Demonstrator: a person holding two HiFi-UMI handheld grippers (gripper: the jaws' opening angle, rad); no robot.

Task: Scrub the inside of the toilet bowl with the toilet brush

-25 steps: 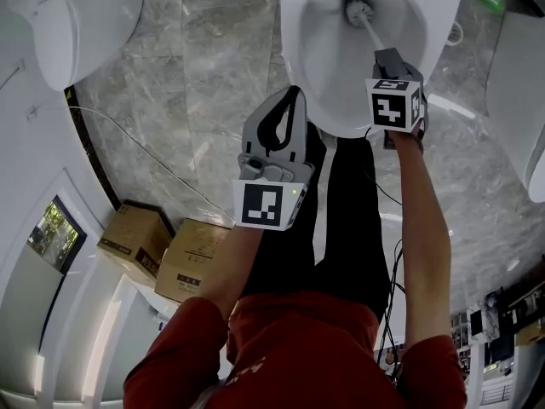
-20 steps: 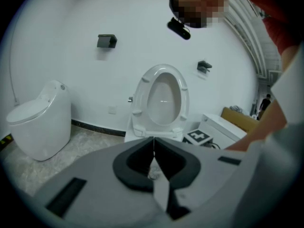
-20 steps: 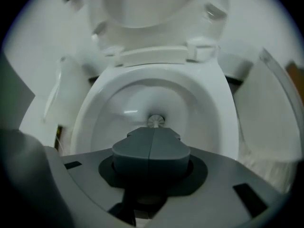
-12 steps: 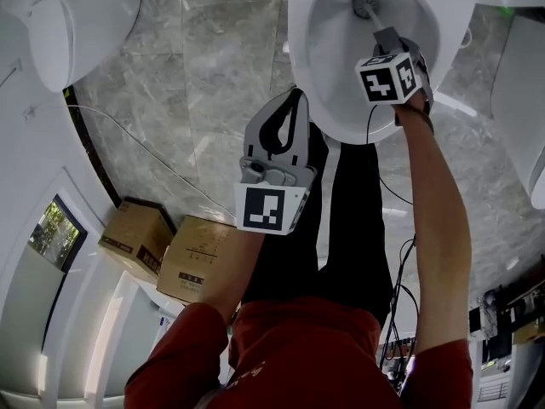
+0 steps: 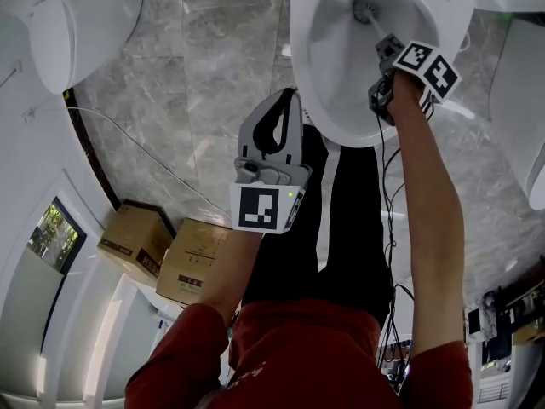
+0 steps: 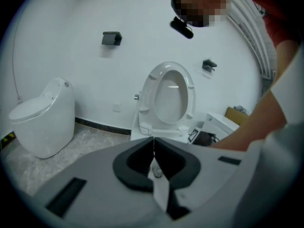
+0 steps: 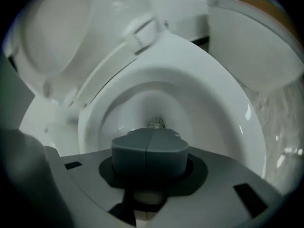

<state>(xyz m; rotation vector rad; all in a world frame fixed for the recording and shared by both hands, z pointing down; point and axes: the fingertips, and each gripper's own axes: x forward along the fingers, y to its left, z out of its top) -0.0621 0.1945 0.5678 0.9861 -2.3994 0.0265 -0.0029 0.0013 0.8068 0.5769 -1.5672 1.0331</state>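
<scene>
The right tongs [image 5: 386,51] clamp the handle of the toilet brush [image 5: 364,10], whose head sits deep in the toilet bowl [image 5: 328,54], far right. The left tongs [image 5: 293,99] are pressed together, empty. Print on the cardboard boxes [image 5: 162,250] is unreadable.

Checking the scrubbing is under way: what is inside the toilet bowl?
Only the toilet brush: its bristle head sits deep in the toilet bowl, handle rising to the right gripper. The head covers the outlet beneath it; the fingers cover the handle's gripped part.
</scene>
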